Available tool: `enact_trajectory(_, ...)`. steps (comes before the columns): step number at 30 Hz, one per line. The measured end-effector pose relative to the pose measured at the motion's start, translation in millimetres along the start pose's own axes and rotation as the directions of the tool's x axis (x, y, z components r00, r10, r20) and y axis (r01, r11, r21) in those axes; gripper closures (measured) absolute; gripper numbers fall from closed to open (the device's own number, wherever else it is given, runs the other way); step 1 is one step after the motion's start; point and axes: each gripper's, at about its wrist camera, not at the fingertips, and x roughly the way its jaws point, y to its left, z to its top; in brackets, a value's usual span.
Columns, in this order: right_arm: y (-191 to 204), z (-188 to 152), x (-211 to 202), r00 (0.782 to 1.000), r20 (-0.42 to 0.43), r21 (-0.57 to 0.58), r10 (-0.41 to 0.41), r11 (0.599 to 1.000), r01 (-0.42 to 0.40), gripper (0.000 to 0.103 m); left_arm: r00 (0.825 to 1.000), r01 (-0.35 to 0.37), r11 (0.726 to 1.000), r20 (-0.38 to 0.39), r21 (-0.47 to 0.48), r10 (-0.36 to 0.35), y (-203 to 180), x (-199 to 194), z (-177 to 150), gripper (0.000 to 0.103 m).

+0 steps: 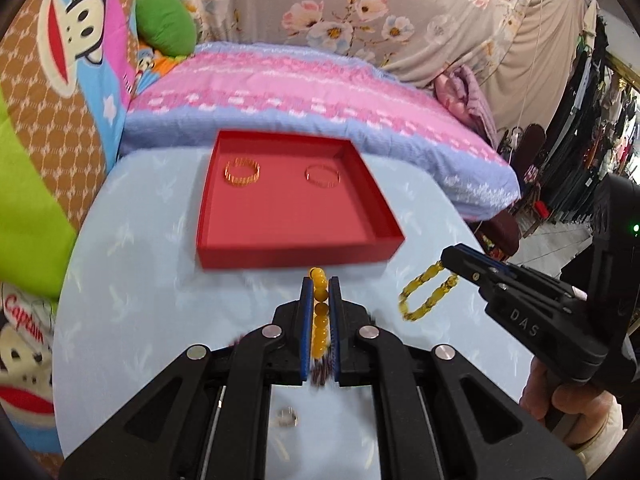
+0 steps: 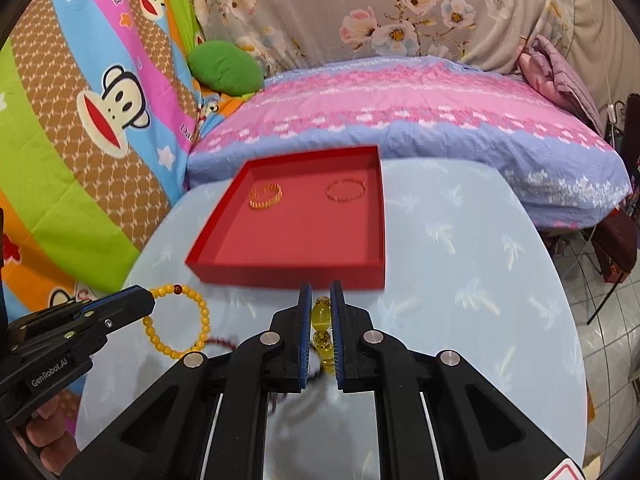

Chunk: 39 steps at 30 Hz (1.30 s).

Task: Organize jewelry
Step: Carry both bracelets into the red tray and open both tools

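Both tongs are clenched: left tongs (image 1: 320, 284) on a round-beaded amber bracelet (image 2: 178, 320), right tongs (image 2: 321, 292) on a translucent yellow oval-bead bracelet (image 1: 426, 294). The shallow red cardboard tray (image 1: 296, 256) lies straight ahead of both (two gold bangles inside).

On my right hand-held gripper (image 1: 446, 266), seen from the left wrist camera, I read "DAS" in pale letters on its black body. My left hand-held gripper (image 2: 150, 300), seen from the right, carries "GenRobot.AI". The cartoon monkey bedsheet (image 1: 28, 320) beside the tabletop shows "Captain" in red script; its pink stripe lettering is too blurred for me to read
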Motion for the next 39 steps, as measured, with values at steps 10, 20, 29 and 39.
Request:
enact_trajectory(10,8.3,84.1,63.5,1.000,0.023,-0.023,0.011,1.000,-0.010,0.094,0.999,0.007,1.000,0.036,0.024,-0.008,7.3,59.2,87.6,0.096)
enact_trajectory(20,4.6,106.2,146.8,0.993,-0.060,0.059,0.098,0.994,-0.094,0.094,0.999,0.014,0.999,-0.034,-0.040,-0.015,42.5,144.7,109.5,0.096)
enact_trajectory(29,-10.0,91.7,191.7,0.991,-0.133,0.021,-0.025,0.999,0.028,0.094,0.990,-0.089,0.995,-0.118,-0.043,0.083,74.2,193.6,91.9,0.096)
enact_trajectory(39,-17.5,85.5,191.3,0.990,-0.115,0.019,-0.077,0.997,0.079,0.089,0.979,-0.174,0.984,-0.111,-0.045,0.169,84.2,195.0,84.3,0.084)
